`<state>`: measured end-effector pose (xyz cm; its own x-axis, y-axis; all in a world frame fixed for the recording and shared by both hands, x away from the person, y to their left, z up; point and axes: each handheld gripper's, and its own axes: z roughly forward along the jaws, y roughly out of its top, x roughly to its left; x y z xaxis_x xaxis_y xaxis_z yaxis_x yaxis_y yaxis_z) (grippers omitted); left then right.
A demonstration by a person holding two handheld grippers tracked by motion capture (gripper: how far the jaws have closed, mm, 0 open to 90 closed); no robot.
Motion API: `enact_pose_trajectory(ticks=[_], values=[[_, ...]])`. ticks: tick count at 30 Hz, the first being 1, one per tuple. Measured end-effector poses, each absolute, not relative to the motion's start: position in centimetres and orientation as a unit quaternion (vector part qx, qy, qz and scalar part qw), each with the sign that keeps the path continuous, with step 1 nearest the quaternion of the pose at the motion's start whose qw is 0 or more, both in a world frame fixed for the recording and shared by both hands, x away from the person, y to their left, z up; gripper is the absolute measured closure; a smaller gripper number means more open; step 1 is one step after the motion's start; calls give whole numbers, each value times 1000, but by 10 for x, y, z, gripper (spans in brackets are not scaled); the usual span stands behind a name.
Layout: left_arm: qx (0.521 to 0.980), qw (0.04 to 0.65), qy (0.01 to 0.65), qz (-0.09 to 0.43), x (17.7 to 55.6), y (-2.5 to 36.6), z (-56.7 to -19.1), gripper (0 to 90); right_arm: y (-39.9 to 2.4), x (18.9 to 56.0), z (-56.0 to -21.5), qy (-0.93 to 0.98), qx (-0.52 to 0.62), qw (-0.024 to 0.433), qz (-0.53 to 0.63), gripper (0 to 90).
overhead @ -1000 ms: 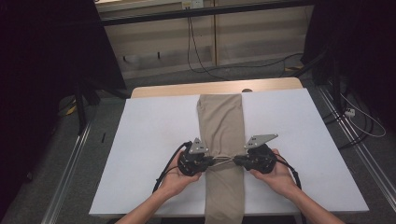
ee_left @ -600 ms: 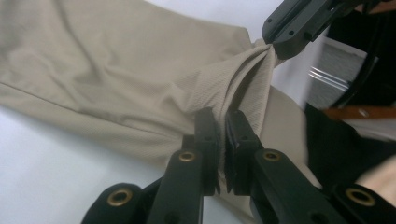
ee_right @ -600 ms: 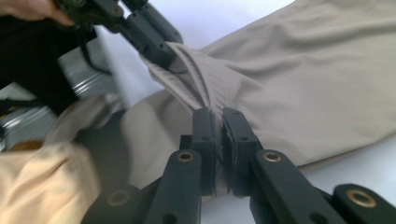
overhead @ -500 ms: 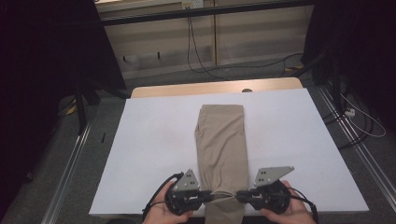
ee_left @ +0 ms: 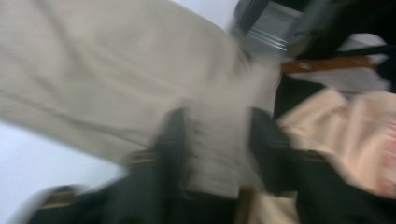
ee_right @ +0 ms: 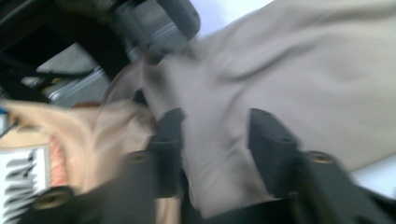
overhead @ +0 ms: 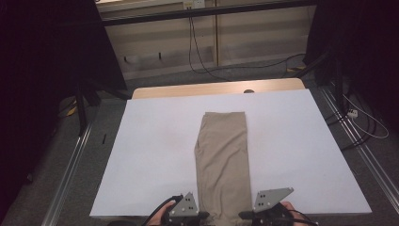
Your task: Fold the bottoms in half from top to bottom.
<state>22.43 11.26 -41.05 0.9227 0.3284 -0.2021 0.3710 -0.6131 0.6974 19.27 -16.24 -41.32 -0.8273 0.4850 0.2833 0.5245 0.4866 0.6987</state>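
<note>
At the near edge of the white tabletop (overhead: 155, 155), two handheld grippers are seen flanking the near end of a folded tan cloth (overhead: 222, 160). The left gripper (ee_left: 215, 140) and the right gripper (ee_right: 215, 140) are each shown with jaws apart, having just been opening; in both gripper views the cloth lies between the jaws, but the pads are not seen pressing on it, so the fabric is judged released rather than held. In the high view, the left gripper (overhead: 190, 214) and the right gripper (overhead: 266, 212) are placed just beside the cloth's two long edges, with the person's hands partly cut off at the bottom of the frame.

The cloth is laid as a long narrow strip down the middle of the tabletop, its near end reaching the front edge and appearing to hang slightly over it, its far end squared off well short of the wooden strip (overhead: 216, 88) at the back. Beyond the tabletop, cables (overhead: 197, 52) are seen trailing over the grey floor.

A risk is judged here: with fabric between the opened jaws, a pad could be snagged as the grippers are drawn away, and the fold could be dragged askew or the overhanging end pulled off the tabletop.
</note>
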Motion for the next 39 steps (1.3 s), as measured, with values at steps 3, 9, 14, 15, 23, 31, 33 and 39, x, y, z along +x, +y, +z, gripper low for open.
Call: enact_pose_trajectory(ticks=[3,9,14,15,23,31,33,39], values=[[890,406,206,7,245,112,-409,459,-167,208,-411,-853,-297,-4,-429,473],[878,395,262,69,322,103,-423,257,-187,274,-413,-841,-330,-21,-429,433],[865,392,301,82,382,96,-428,181,-202,332,-414,-829,-363,-55,-422,369],[866,391,294,105,391,96,-429,190,-204,342,-415,-827,-368,-72,-419,371],[848,400,334,100,462,87,-430,185,-210,413,-411,-796,-412,-115,-428,393],[827,418,351,133,510,80,-441,206,-211,479,-421,-780,-452,-138,-409,359],[827,411,359,131,519,77,-441,233,-215,493,-422,-779,-457,-138,-407,365],[824,407,372,135,544,70,-443,265,-228,523,-430,-780,-472,-138,-388,386]])
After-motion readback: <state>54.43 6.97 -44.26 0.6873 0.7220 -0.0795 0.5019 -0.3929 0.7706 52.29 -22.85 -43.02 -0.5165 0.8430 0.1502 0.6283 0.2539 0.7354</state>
